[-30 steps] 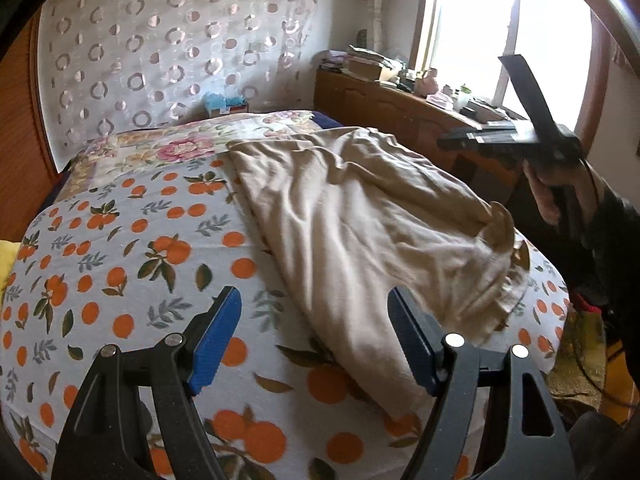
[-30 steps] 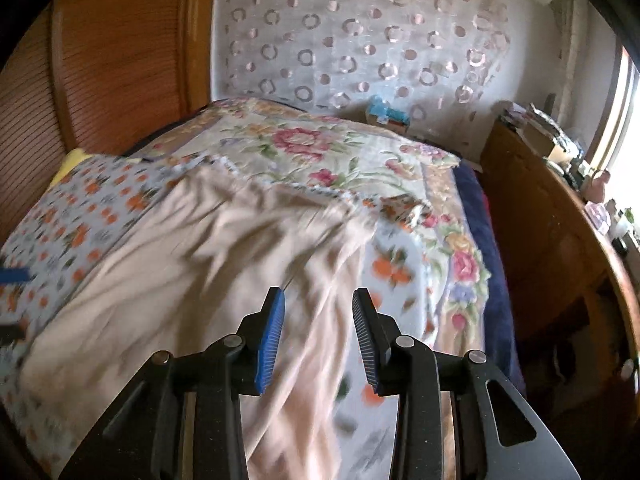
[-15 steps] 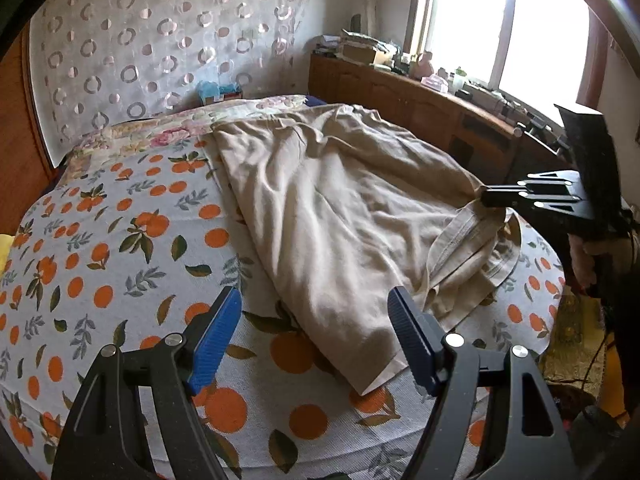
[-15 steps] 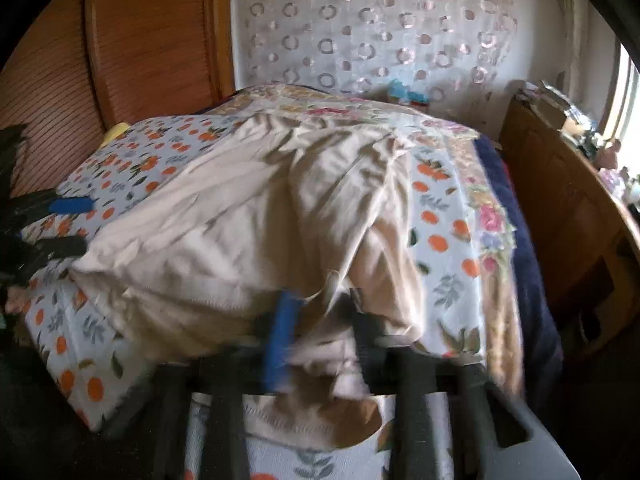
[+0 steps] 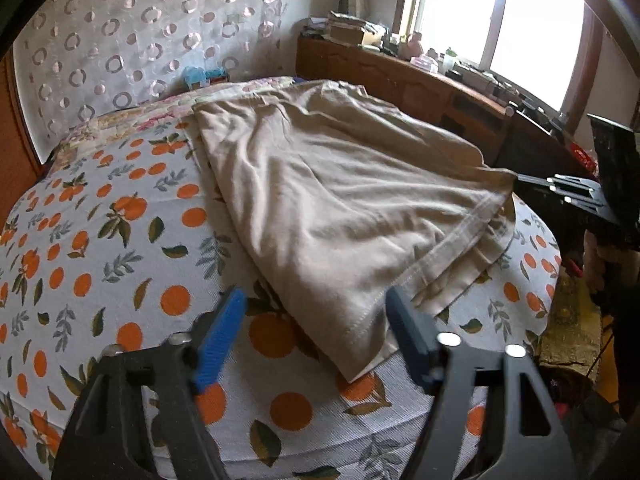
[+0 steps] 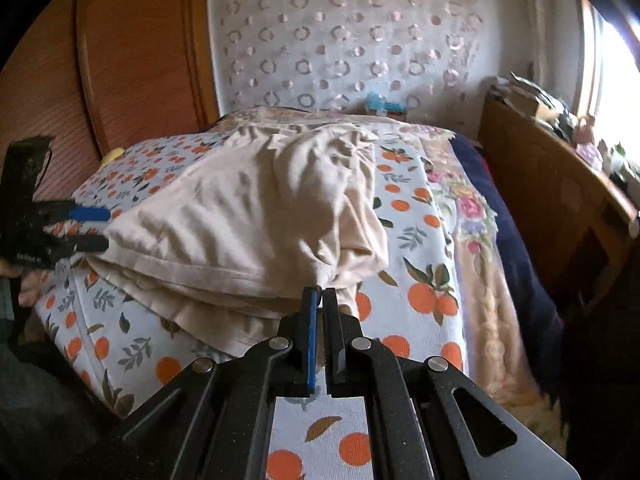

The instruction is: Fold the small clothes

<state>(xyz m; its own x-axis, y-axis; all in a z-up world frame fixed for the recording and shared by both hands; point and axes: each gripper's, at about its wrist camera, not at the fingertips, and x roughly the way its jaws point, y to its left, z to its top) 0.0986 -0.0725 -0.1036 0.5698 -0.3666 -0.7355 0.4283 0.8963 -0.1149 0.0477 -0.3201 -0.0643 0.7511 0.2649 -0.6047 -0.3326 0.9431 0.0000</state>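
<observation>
Beige cotton garment (image 5: pixel 340 200) spread lengthwise along the orange-print bed (image 5: pixel 100 240), hem at its near edge; right tongs (image 6: pixel 320 294) clamped on one hem corner, left tongs (image 5: pixel 316 320) wide, straddling the other

Bed covered by orange-print sheet (image 5: pixel 100 240), fills centre. Floral quilt (image 6: pixel 468 208) at 2 o'clock in right view. White curtain with ring pattern (image 5: pixel 140 40) at 11 o'clock. Wooden sideboard (image 5: pixel 420 84), cluttered top, at 1 o'clock beneath bright window (image 5: pixel 500 20). Wood panel (image 6: pixel 132 52) at 10 o'clock, right view.
</observation>
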